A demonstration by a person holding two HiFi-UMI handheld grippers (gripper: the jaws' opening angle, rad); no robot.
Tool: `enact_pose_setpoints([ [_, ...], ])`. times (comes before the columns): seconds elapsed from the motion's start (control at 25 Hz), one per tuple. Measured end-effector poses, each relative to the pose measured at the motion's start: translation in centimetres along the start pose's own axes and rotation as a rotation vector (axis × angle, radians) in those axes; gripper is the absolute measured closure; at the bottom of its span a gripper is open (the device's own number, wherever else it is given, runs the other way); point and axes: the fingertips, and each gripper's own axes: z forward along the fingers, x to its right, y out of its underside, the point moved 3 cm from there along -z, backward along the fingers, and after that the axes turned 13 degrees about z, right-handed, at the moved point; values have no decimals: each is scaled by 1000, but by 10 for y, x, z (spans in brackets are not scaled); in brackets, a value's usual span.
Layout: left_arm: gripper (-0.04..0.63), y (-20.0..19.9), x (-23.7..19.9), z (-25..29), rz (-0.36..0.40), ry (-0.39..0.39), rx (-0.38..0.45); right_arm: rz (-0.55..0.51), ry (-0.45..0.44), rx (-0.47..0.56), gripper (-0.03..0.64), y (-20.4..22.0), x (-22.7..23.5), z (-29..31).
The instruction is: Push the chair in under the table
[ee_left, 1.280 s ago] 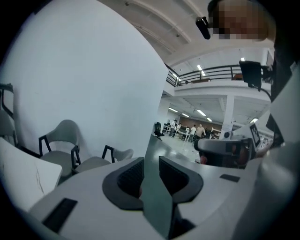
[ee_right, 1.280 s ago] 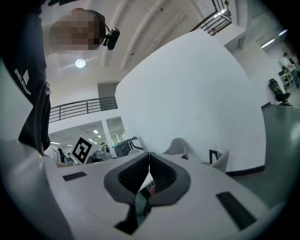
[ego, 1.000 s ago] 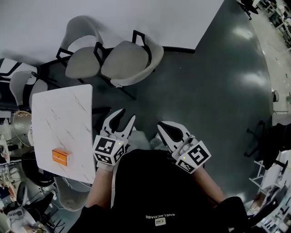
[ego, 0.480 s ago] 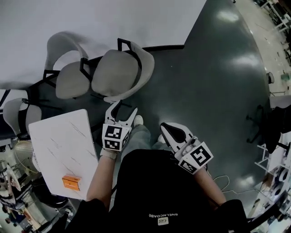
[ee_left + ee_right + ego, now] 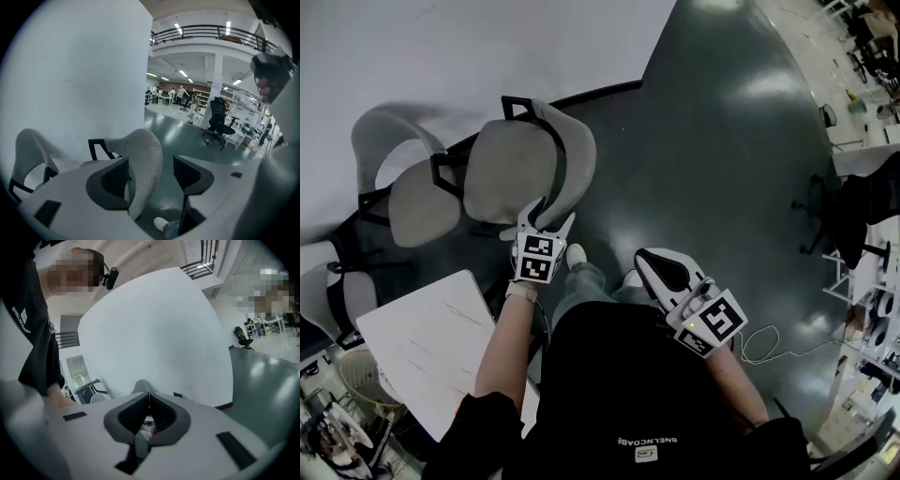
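Note:
A grey shell chair (image 5: pixel 517 167) with black arms stands on the dark floor by the white wall, a little way from the white marble table (image 5: pixel 431 345) at lower left. My left gripper (image 5: pixel 551 212) reaches to the chair's curved backrest (image 5: pixel 146 159). Its jaws are opening, and the backrest edge stands between them, close to the left pad and apart from the right one. My right gripper (image 5: pixel 654 265) hangs by my right leg, shut with nothing in it; its view (image 5: pixel 149 401) shows the pads closed together.
A second grey chair (image 5: pixel 401 192) stands left of the first, and a third (image 5: pixel 328 286) is at the far left by the table. My shoes (image 5: pixel 576 253) are just behind the chair. A white cable (image 5: pixel 761 343) lies on the floor at right. Black office chairs (image 5: pixel 218 123) stand farther off.
My left gripper has moved forward and down to the chair's backrest and its jaws have widened. The view has swung; the orange box on the table has gone out of view. The right gripper stays shut.

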Motion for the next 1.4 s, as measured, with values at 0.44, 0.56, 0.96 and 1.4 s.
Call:
enact_pose_setpoints([
  [0.44, 301, 46, -2, 71, 138, 166, -148, 9, 201, 40, 606, -4, 16, -16],
  [0.56, 298, 45, 0, 78, 151, 204, -131, 11, 226, 39, 606, -3, 16, -20],
  [0.96, 304, 73, 13, 107, 134, 276, -228, 10, 244, 33, 606, -3, 12, -25],
  [1.4, 424, 77, 20, 108, 64, 246, -208, 24, 212, 17, 606, 5, 9, -17],
])
